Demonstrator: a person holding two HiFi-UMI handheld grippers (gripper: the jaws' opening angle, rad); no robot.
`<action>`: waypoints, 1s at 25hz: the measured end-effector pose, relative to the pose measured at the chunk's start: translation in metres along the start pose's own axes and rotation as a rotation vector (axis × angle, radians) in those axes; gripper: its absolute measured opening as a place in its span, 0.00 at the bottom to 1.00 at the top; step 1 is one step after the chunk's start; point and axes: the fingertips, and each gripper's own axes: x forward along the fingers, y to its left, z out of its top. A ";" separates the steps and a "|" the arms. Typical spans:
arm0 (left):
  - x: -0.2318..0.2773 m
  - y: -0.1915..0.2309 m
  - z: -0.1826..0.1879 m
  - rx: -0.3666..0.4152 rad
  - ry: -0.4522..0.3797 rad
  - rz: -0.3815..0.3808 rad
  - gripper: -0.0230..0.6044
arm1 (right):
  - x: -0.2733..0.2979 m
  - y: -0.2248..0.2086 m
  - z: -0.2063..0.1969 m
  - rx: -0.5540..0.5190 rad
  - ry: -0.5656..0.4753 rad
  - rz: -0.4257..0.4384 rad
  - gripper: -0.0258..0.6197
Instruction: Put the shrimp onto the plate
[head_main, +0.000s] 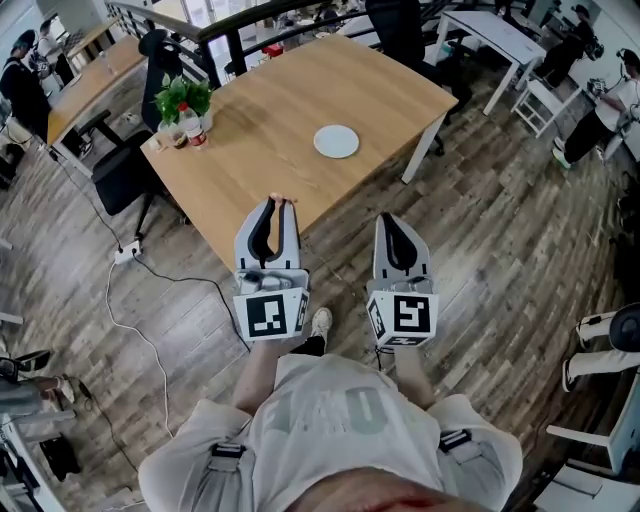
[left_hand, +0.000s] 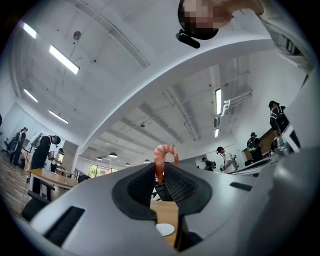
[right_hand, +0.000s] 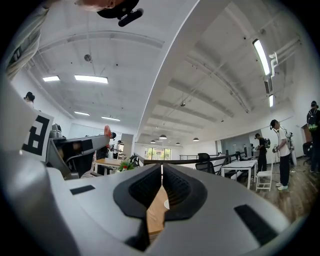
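Observation:
My left gripper (head_main: 281, 203) is shut on an orange-pink shrimp (left_hand: 162, 159), whose curled end sticks up past the jaw tips; in the head view the shrimp (head_main: 283, 199) shows as a small orange bit at the tips, over the near edge of the wooden table (head_main: 270, 115). The white plate (head_main: 336, 141) sits empty farther out on the table, to the right of the left gripper, and shows low between the left jaws as the plate (left_hand: 165, 229). My right gripper (head_main: 391, 217) is shut on nothing, held over the floor beside the table's near corner.
A potted plant (head_main: 182, 97) and a red-capped bottle (head_main: 192, 127) stand at the table's left corner. A black chair (head_main: 128, 172) is left of the table, a cable (head_main: 150, 270) trails on the floor. White desks (head_main: 490, 35) and several people are around the room.

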 end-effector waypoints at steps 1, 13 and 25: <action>0.008 0.004 -0.003 0.002 0.002 0.000 0.13 | 0.010 -0.001 -0.001 0.000 0.003 0.002 0.07; 0.100 0.054 -0.043 -0.008 -0.005 0.005 0.13 | 0.119 -0.005 -0.013 -0.023 0.028 0.020 0.07; 0.164 0.044 -0.083 -0.033 0.049 -0.060 0.13 | 0.178 -0.025 -0.037 0.019 0.077 0.026 0.07</action>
